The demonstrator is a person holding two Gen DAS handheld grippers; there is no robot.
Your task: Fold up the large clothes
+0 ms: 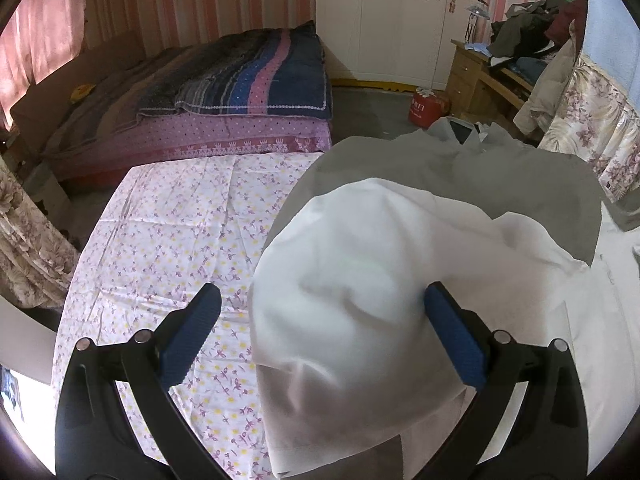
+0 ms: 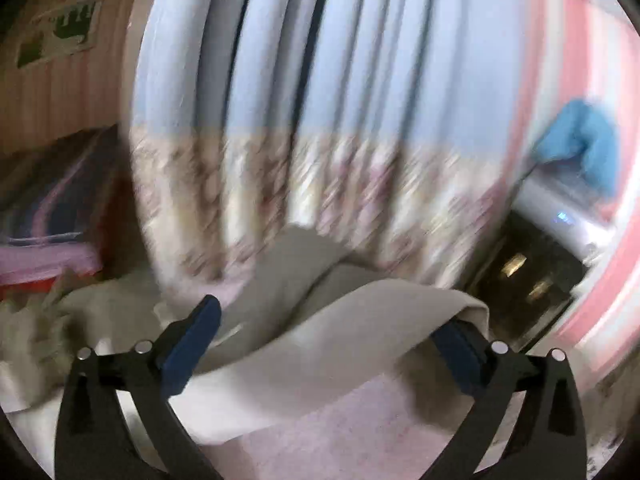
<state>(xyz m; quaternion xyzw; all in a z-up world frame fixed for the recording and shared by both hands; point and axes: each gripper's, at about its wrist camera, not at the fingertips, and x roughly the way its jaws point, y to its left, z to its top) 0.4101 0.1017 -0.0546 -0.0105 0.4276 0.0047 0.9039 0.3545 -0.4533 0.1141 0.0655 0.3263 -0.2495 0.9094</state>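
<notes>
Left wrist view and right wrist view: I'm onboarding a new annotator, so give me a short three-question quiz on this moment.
1. True or false: the left gripper has its jaws spread wide, with the white garment draped against its right finger only.
2. Multiple choice: the sheet under the garment is A) plain blue, B) white with small purple and yellow flowers, C) striped pink.
3. Fill in: in the right wrist view, the image is ____ by motion, and pale cloth lies between the right gripper jaws.

Key: 1 true; 2 B; 3 blurred.
</notes>
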